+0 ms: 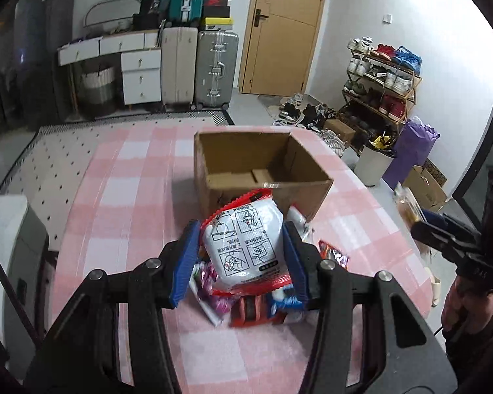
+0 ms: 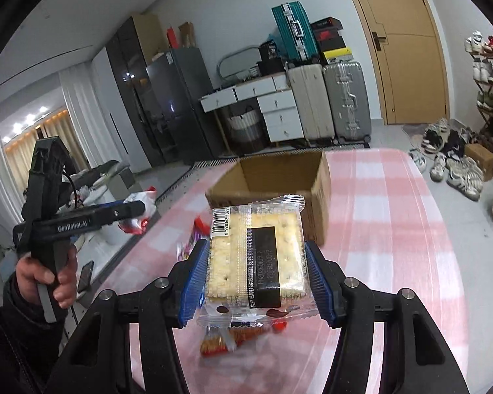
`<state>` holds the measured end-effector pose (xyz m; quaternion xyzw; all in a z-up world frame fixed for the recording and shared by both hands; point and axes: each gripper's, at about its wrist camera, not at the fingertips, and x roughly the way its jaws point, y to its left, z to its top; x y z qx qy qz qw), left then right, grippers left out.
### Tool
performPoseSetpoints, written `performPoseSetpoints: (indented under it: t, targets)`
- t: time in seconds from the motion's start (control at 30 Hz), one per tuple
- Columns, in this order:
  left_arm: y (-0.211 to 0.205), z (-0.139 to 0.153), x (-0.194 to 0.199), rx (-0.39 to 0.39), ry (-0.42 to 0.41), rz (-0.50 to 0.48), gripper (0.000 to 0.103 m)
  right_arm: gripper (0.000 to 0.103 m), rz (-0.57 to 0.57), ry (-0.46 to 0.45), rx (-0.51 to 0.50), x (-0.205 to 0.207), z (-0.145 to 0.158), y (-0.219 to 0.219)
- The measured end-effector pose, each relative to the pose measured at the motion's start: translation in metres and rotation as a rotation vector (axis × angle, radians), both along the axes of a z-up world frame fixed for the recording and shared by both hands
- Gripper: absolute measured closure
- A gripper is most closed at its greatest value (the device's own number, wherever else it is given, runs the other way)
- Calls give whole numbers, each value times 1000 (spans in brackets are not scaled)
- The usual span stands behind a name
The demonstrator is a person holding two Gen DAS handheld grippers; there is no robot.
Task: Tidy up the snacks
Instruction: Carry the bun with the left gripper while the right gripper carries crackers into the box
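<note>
Snack pile under packet blurred, perhaps wrappers.

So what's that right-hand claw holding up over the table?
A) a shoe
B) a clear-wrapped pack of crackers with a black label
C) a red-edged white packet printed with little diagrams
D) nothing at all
B: in the right wrist view the right gripper pinches a clear pack of crackers between its blue pads, short of the open cardboard box.

"GenRoboLAI" in white on the left gripper, barcode digits "6 928362 1077…" on the cracker pack, Chinese instruction panels numbered "2" on the white pouch
</note>
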<state>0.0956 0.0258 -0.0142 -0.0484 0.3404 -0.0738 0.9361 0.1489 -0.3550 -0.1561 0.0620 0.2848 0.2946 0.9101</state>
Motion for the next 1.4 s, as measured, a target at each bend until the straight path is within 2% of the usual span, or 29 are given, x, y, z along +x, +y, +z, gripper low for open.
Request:
performPoseSetpoints:
  t: [0.3, 0.4, 0.57, 0.77, 1.0, 1.27, 1.4]
  targets:
    - [-22, 33, 51, 16, -8, -25, 56, 45, 49, -39, 5, 53, 38, 21]
    - [-28, 37, 71, 21, -4, -30, 56, 45, 59, -44, 4, 62, 43, 26]
    - [-38, 40, 107, 39, 7, -41, 56, 45, 88, -50, 0, 100, 58, 42]
    - [-42, 35, 153, 33, 34, -49, 56, 45, 100, -45, -1, 124, 59, 51]
    - [-43, 20, 209, 3, 71, -48, 55, 45, 100, -16, -16, 166, 47, 63]
    - [-37, -30, 253, -42, 151, -47, 55, 45, 93, 40, -37, 197, 15, 79]
    - [-34, -50, 260, -52, 169, -44, 55, 45, 95, 73, -52, 210, -6, 85]
